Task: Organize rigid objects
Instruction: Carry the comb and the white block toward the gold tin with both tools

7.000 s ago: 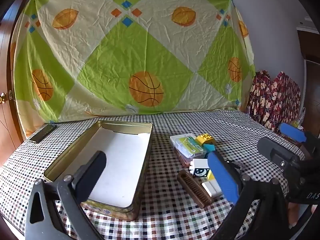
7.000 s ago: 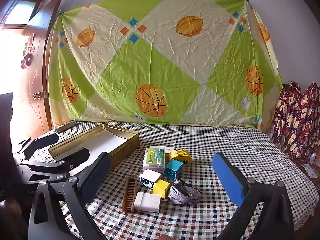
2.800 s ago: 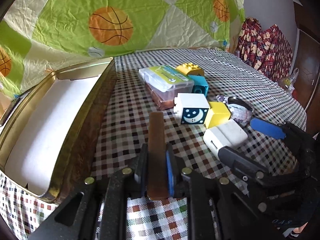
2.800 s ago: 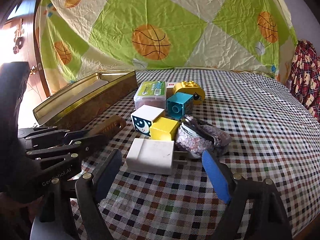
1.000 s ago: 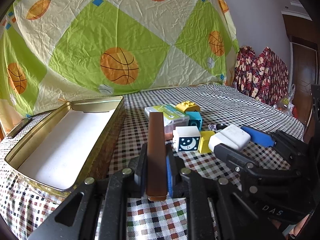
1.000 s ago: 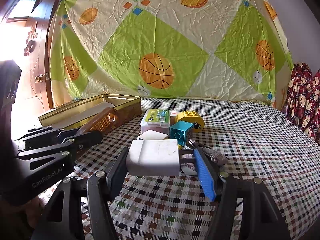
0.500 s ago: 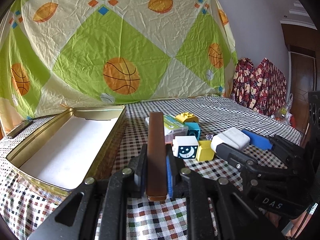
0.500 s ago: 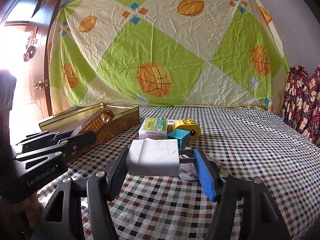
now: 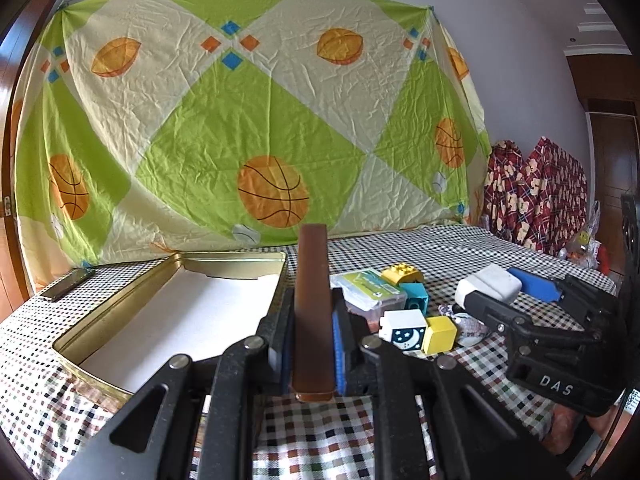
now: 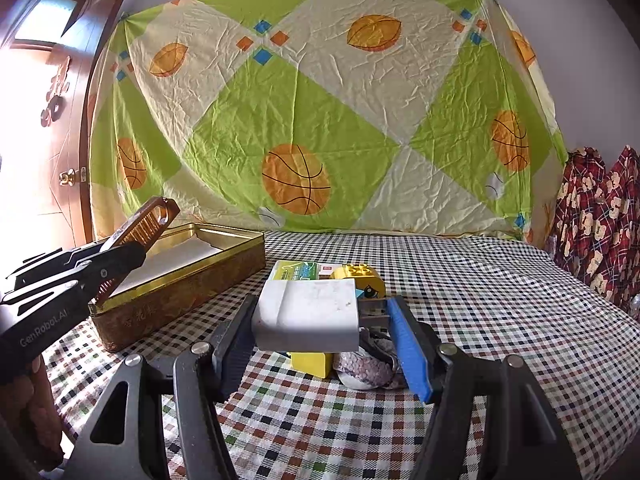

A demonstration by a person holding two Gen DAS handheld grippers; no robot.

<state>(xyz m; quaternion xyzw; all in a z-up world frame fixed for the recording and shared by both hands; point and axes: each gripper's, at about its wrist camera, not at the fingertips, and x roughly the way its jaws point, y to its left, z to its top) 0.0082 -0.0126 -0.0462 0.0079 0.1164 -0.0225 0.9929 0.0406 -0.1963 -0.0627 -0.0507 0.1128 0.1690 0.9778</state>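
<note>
The left gripper point(image 9: 310, 344) has its jaws clenched on a long brown plastic comb point(image 9: 311, 300), which in the left wrist view shows only its narrow spine and hides the table behind it. The right wrist view shows that comb point(image 10: 142, 224) from the side, teeth and looped handle raised above the near end of the gold rectangular metal tin point(image 10: 180, 280). The tin point(image 9: 100, 328) lies open on the checked tablecloth of the table point(image 9: 460, 248); its pale floor shows nothing on it, though the near corner is cut off by the gripper.

The right gripper point(image 10: 320, 328) grasps a white boxy plug charger point(image 10: 306, 314) held off the cloth; its prongs meet the blue pad. The charger blocks most of the pile behind it: only parts of a yellow cube block point(image 10: 312, 364), a yellow studded toy brick point(image 10: 358, 274), a clear lidded box with green label point(image 10: 296, 271) and a speckled pouch-like thing point(image 10: 368, 368), hard to identify. The left view alone shows the white block with moon and stars point(image 9: 404, 330) and turquoise block point(image 9: 416, 296).
</note>
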